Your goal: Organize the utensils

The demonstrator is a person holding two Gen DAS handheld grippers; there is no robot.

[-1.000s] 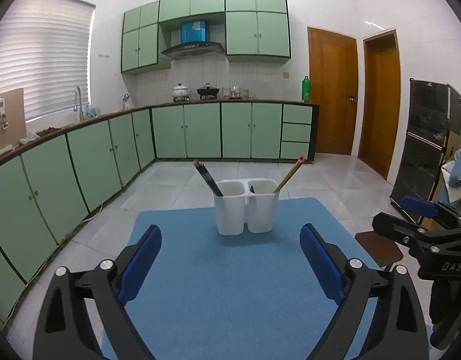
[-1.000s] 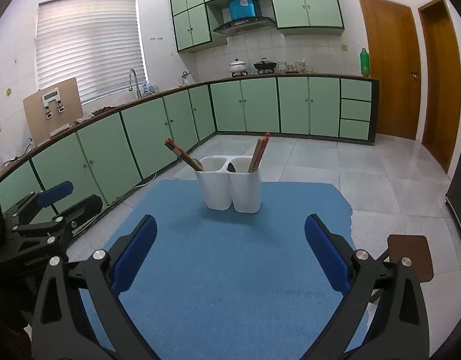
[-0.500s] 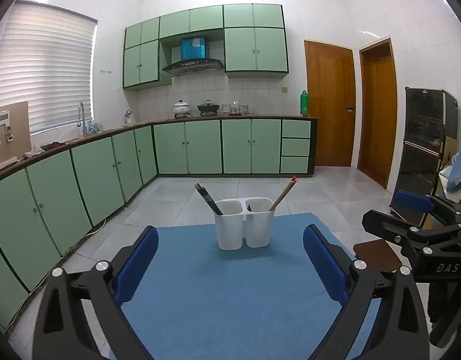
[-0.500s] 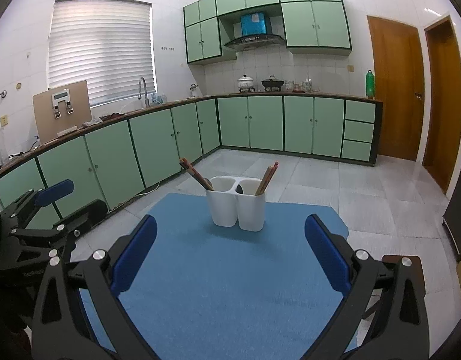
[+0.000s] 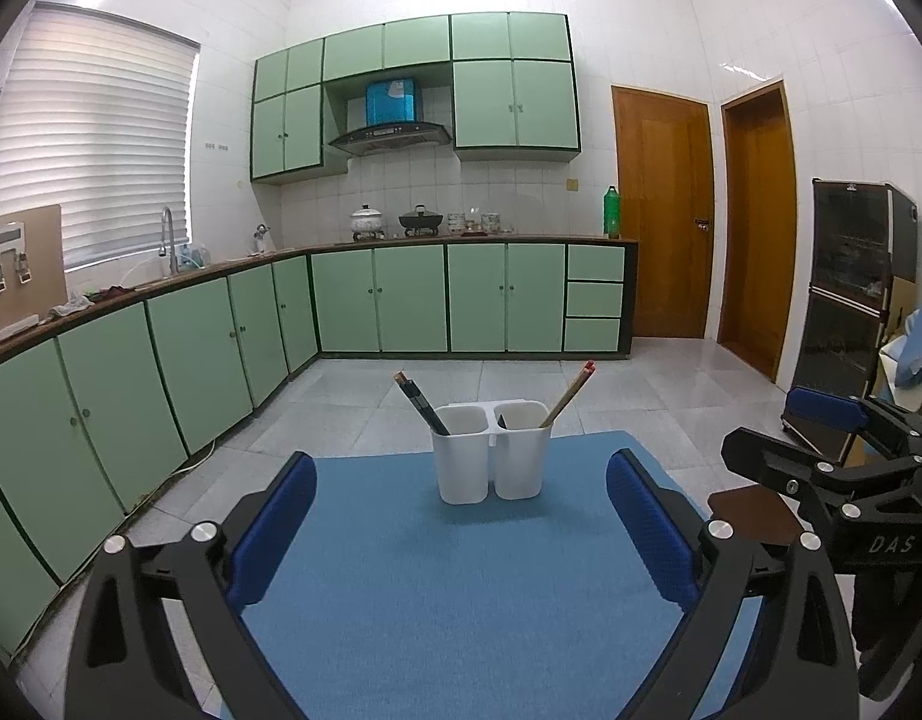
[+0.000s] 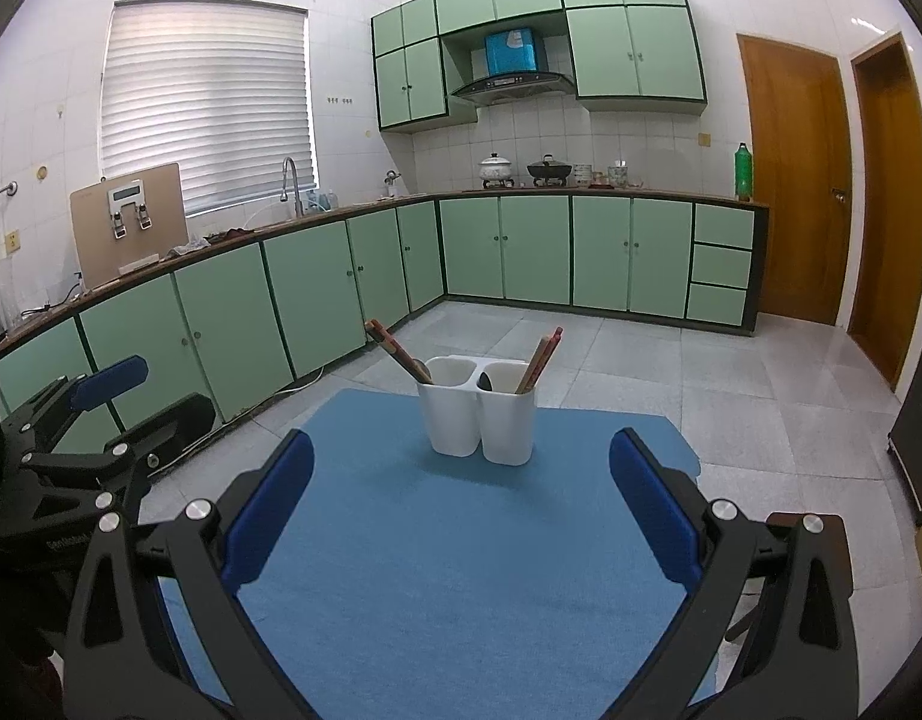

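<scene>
Utensils look sorted; both my grippers hang spread and empty.

The white two-cup holder (image 5: 491,459) stands on the blue table (image 5: 461,600), dark chopsticks (image 5: 418,401) in one cup, red-tipped chopsticks (image 5: 572,390) in the other. It sits ahead, centred and well apart from my left gripper (image 5: 455,534) and right gripper (image 6: 461,510). I judge little remains.

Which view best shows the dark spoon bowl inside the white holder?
The right wrist view: the spoon bowl shows at the divider of the white holder. The left wrist view shows only a dark sliver of it.
</scene>
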